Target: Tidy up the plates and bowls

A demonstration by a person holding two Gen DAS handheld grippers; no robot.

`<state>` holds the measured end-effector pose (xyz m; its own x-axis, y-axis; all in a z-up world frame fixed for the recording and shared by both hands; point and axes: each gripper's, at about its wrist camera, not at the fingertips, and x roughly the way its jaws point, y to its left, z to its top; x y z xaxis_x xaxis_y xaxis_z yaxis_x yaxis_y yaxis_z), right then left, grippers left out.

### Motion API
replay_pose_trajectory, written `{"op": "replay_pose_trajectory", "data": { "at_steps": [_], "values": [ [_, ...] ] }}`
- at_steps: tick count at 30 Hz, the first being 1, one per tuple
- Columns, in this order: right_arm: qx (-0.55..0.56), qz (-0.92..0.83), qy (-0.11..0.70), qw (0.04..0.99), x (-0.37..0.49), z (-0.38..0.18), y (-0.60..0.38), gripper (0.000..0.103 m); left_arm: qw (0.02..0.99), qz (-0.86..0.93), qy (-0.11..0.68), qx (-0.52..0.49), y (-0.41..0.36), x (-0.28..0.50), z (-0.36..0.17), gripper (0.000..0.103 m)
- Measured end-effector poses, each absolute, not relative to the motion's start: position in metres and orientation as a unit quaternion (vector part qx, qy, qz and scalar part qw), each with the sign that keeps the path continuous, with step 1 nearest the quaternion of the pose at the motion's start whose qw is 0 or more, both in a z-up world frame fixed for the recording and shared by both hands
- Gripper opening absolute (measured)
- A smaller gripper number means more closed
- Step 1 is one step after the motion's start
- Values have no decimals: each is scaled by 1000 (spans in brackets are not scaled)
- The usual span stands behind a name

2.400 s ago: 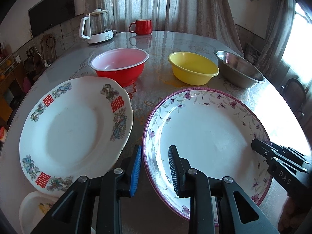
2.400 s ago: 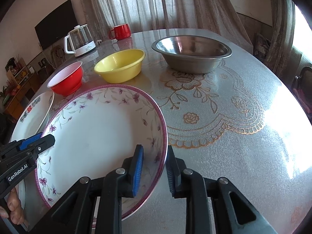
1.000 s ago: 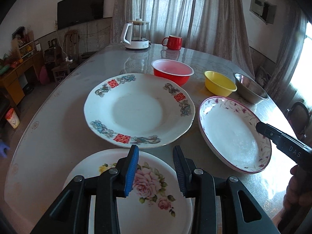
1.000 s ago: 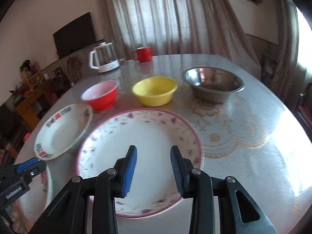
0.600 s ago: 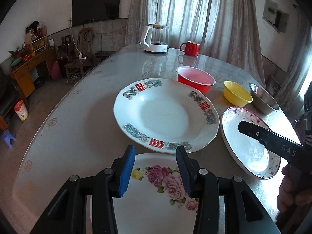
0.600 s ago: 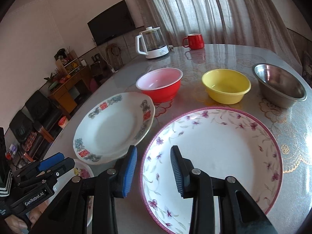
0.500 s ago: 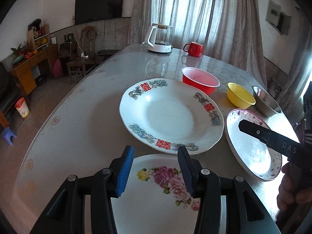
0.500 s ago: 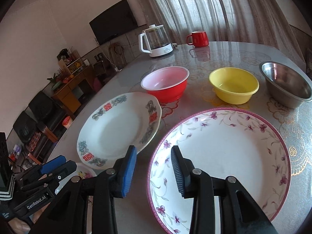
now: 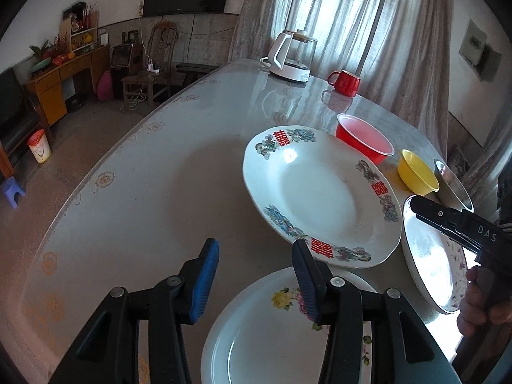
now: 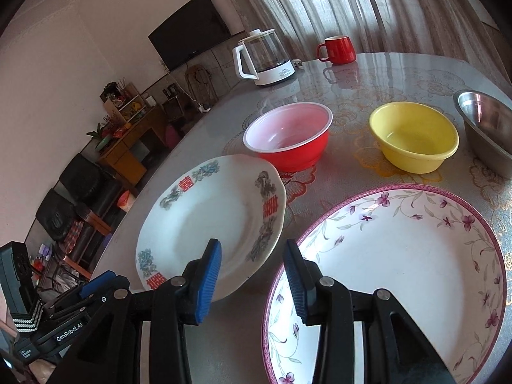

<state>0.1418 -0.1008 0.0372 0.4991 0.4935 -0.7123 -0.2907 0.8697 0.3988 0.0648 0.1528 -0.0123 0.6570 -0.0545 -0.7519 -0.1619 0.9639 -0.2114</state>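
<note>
your left gripper (image 9: pixel 254 275) hangs with jaws parted and just widened, nothing between them, above the rose plate's (image 9: pixel 275 329) far rim. your right gripper (image 10: pixel 252 276), empty and just opening too, straddles the gap between the red-character plate (image 10: pixel 204 224) and the purple-rimmed plate (image 10: pixel 400 272).

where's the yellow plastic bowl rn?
Right wrist view: the yellow plastic bowl stands upright on the table, between the red plastic bowl on its left and the steel bowl at the right edge, behind the purple-flowered plate.
</note>
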Motion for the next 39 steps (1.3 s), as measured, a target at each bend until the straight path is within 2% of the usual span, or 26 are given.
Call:
{"op": "replay_pose_trajectory", "data": {
  "at_steps": [16,22,24,28,31,35,39],
  "values": [
    [129,203,467,851,202,25,-99,40,884,12,421,-202,193,117,-19,46],
    [115,215,488,838,215,9,-85,39,884,1,430,-183,189,140,-24,41],
    [109,226,493,833,216,7,-78,36,882,-11,433,-185,188,148,-26,38],
    [90,229,503,828,219,3,-68,37,874,-35,450,-180,182,163,-30,29],
    [75,226,505,829,220,3,-64,37,868,-45,465,-167,174,172,-35,26],
    [52,229,513,825,221,4,-60,37,867,-48,465,-172,176,171,-35,25],
    [82,241,526,812,221,5,-64,38,863,-49,469,-180,182,173,-35,25]
  ]
}}
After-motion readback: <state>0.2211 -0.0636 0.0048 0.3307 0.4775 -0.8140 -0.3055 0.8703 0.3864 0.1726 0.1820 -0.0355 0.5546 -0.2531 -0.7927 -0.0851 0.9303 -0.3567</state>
